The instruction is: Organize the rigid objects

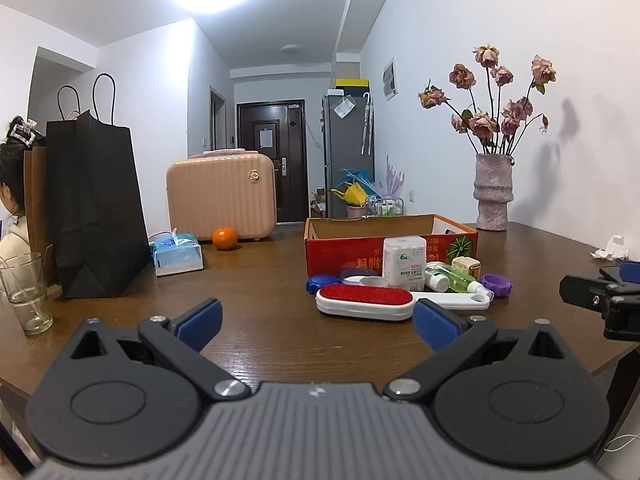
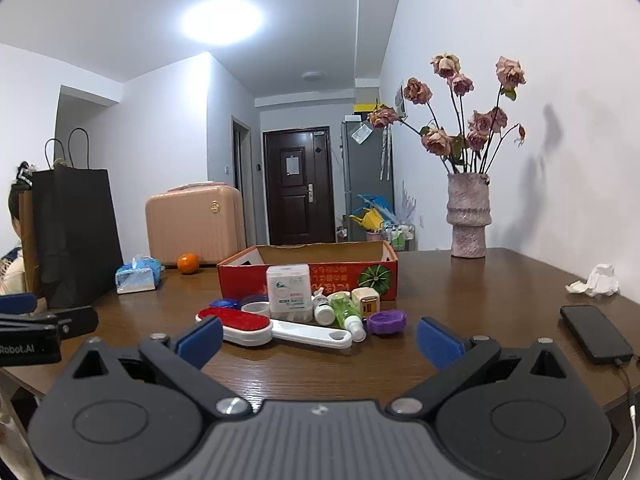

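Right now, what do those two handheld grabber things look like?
Both look alike: the left gripper and right gripper each have a grey ribbed body, two black round hubs, black angled arms with silver rivets, and jaws tipped with blue textured pads. White "Robot.AI" lettering marks the left one's side. No sleeves or hands show.

A dark brown wooden bench (image 2: 460,292) shows streaked grain under a soft sheen. The red printed cardboard box (image 2: 248,276) looks matt; the white plastic lint brush (image 2: 256,326) carries a fuzzy red fabric pad. A green translucent plastic bottle (image 2: 347,310) gleams beside it. The rough, mottled pink ceramic vase (image 2: 469,212) contrasts with a matt black paper bag (image 1: 96,208), a clear drinking glass (image 1: 26,292) and a ribbed, glossy pink hard-shell case (image 1: 222,196).
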Demonstrator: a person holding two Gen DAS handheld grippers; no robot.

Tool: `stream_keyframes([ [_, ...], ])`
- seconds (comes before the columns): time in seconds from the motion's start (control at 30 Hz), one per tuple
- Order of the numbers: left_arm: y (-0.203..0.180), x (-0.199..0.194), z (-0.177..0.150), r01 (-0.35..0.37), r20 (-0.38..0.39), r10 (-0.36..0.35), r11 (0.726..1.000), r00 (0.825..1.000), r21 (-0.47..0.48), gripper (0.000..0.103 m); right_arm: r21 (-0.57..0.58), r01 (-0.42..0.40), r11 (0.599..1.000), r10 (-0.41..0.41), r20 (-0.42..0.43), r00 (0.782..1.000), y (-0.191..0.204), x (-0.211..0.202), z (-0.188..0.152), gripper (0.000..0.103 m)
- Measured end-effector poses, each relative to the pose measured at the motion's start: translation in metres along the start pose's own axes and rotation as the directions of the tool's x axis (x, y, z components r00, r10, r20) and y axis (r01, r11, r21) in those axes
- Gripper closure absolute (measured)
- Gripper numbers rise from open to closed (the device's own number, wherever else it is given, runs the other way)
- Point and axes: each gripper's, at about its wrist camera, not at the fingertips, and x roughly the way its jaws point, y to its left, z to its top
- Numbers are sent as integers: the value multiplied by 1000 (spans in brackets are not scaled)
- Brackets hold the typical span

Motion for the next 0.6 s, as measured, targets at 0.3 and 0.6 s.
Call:
stream_keyframes([
  [0.3, -1, 1, -1, 4, -1, -4, 1000, 1000, 7, 0, -19, 2, 1000, -2, 2, 1000, 3, 0, -2, 0],
  [0.6, -3, -2, -1, 13, -2, -13, 1000, 1000, 16, 0, -8, 17, 1000, -17, 2, 1000, 1, 1, -2, 0],
])
